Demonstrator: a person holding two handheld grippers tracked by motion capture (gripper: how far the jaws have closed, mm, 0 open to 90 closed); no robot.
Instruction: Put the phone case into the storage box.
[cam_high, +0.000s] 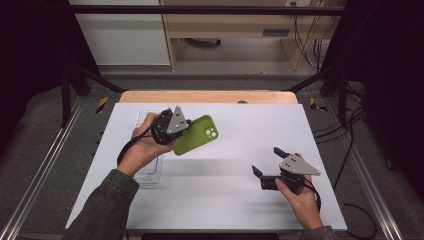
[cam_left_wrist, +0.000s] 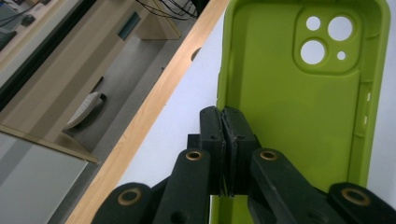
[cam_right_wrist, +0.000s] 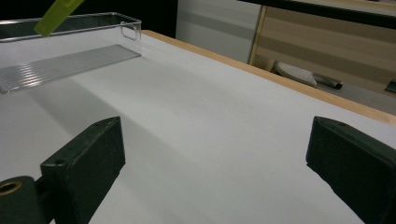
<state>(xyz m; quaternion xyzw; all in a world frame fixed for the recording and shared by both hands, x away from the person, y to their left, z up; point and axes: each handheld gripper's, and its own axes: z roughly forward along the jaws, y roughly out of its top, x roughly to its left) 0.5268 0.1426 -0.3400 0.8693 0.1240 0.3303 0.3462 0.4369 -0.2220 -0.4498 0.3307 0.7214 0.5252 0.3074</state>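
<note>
White table (cam_high: 225, 165) is holding a clear tray (cam_high: 150, 172); left gripper (cam_high: 172, 131) is pinching the green phone case (cam_high: 196, 134), lifting it. Right gripper (cam_high: 267, 165) is waiting wide open, probably grabbing next.

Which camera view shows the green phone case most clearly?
The left gripper view: the phone case is close up, its inner side and camera holes plain, one edge pinched by the left gripper. The high view shows it small and partly covered by that gripper. The right gripper view catches just a corner of it.
</note>
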